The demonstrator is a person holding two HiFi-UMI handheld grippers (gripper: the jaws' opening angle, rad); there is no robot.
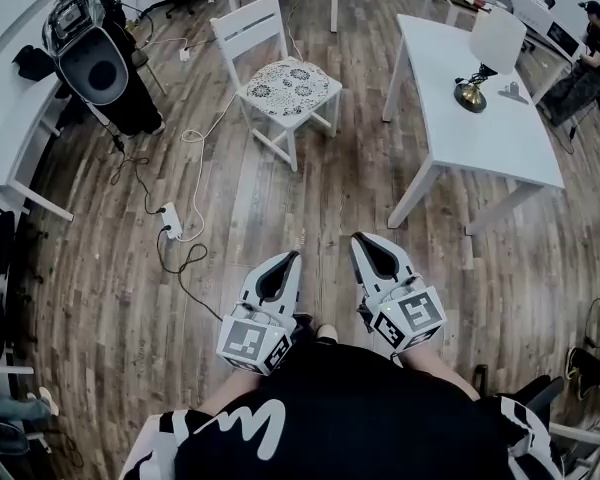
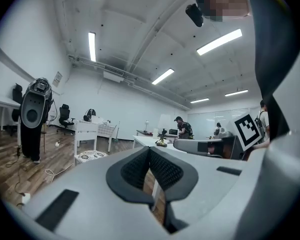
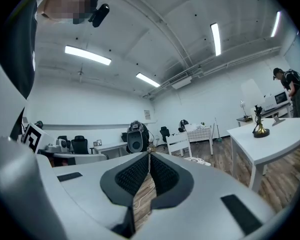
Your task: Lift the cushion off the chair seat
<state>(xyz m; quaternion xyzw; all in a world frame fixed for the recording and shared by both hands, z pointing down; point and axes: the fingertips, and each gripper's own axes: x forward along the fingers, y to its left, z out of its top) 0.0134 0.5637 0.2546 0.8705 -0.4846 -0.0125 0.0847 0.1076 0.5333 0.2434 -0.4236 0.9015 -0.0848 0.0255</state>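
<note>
A white wooden chair stands well ahead of me on the wood floor, with a patterned white cushion lying flat on its seat. In the left gripper view the cushion shows small and far off; the right gripper view shows the chair in the distance. Both grippers hang close to my body, far short of the chair. My left gripper is shut with nothing in it. My right gripper is shut too, tips together, and holds nothing.
A white table with a lamp stands right of the chair. A large black speaker sits at the left beside a white desk. A power strip and cables trail across the floor between me and the chair. A person sits far right.
</note>
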